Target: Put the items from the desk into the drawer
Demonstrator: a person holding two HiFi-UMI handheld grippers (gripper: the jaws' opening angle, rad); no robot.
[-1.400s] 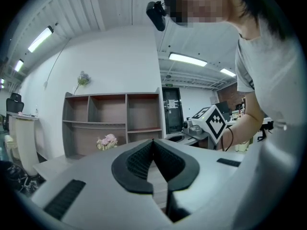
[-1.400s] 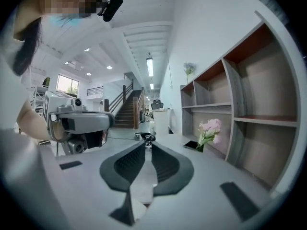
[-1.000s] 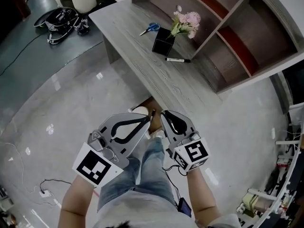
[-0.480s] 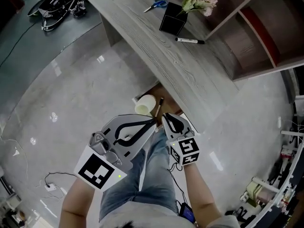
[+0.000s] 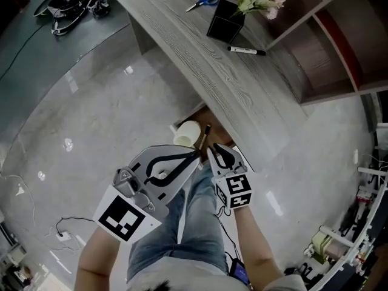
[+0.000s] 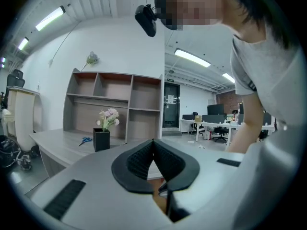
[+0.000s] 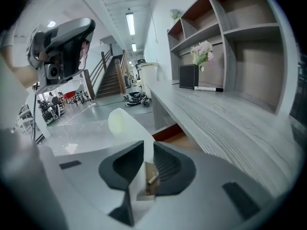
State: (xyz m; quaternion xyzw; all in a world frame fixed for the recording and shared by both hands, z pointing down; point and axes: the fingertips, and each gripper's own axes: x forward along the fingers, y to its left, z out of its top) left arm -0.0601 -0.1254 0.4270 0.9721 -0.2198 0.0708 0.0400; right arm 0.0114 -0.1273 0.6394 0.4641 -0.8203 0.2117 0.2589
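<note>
Blue-handled scissors (image 5: 203, 2), a black vase of pink flowers (image 5: 225, 20) and a black marker (image 5: 247, 51) lie on the grey wooden desk (image 5: 200, 65). Under its edge an open drawer (image 5: 205, 117) holds a white cup-like cylinder (image 5: 187, 133) and a thin stick (image 5: 204, 137). My left gripper (image 5: 195, 155) hangs just below the drawer, shut and empty; its tips meet in the left gripper view (image 6: 153, 142). Beside it, my right gripper (image 5: 211, 148) is open by a narrow gap (image 7: 148, 143), through which the drawer (image 7: 172, 133) and the white cylinder (image 7: 122, 123) show.
A shelf unit (image 5: 327, 35) stands at the back of the desk. Cables and gear (image 5: 70, 2) lie on the glossy floor at the far left, with a loose cord (image 5: 60, 235) nearer. The person's jeans-clad legs (image 5: 188, 223) are below the grippers.
The head view has shifted, so the open drawer and the white cylinder show more fully. Both grippers keep their stance side by side below the drawer.
</note>
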